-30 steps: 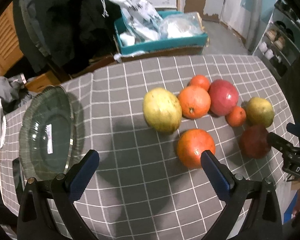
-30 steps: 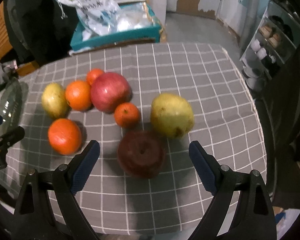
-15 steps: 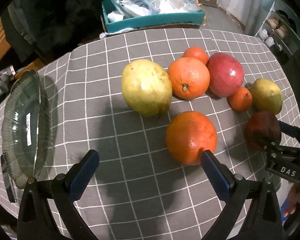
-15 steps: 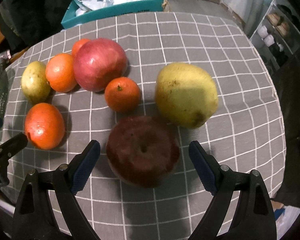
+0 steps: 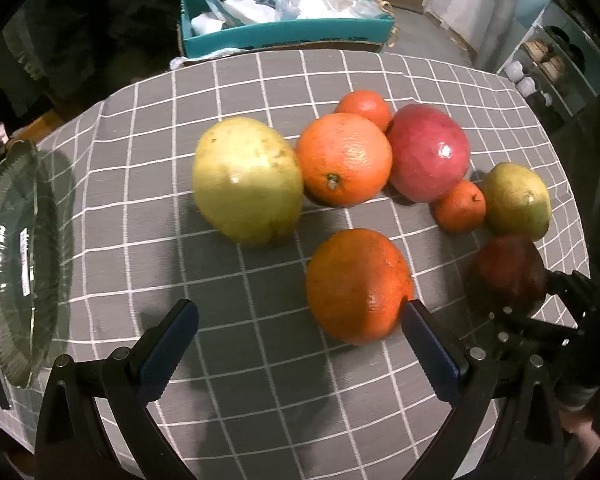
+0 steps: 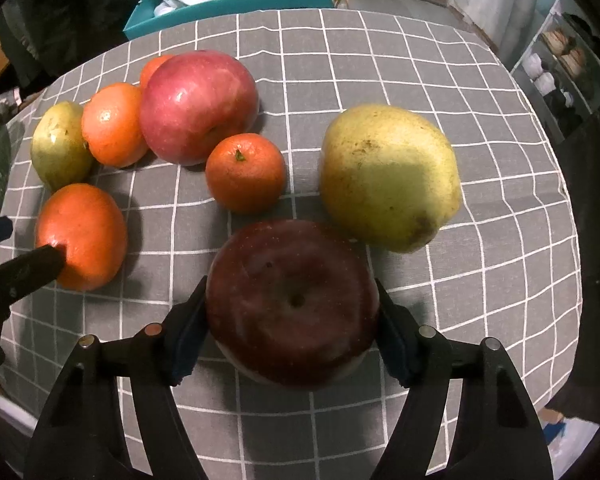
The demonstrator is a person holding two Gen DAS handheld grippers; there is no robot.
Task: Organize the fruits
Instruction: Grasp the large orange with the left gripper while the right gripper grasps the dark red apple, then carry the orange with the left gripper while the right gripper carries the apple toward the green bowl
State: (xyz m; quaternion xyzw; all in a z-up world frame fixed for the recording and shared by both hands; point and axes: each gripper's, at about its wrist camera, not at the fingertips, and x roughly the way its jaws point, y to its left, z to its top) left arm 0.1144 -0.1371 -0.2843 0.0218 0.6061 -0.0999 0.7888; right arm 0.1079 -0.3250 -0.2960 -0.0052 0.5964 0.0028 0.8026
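Both grippers have come down closer to the fruit since a second ago, and the right gripper (image 6: 292, 332) has just been closing its jaws around the dark red apple (image 6: 294, 304), its blue pads now pressing on both sides of it. That apple sits on the grey checked cloth of the counter (image 6: 440, 60), just in front of a yellow-green pear (image 6: 388, 176) and a small mandarin (image 6: 245, 172). Behind them lie a pink-red apple (image 6: 200, 106), an orange (image 6: 114, 130), and a second pear (image 6: 58, 146).

The left gripper (image 5: 300, 340) is spread wide and holds nothing; its right pad sits just beside the near orange (image 5: 358, 284). A glass bowl (image 5: 10, 256) stands at the counter's left edge, well apart from the fruit. A teal box (image 5: 284, 30) with plastic bags sits beyond the counter.
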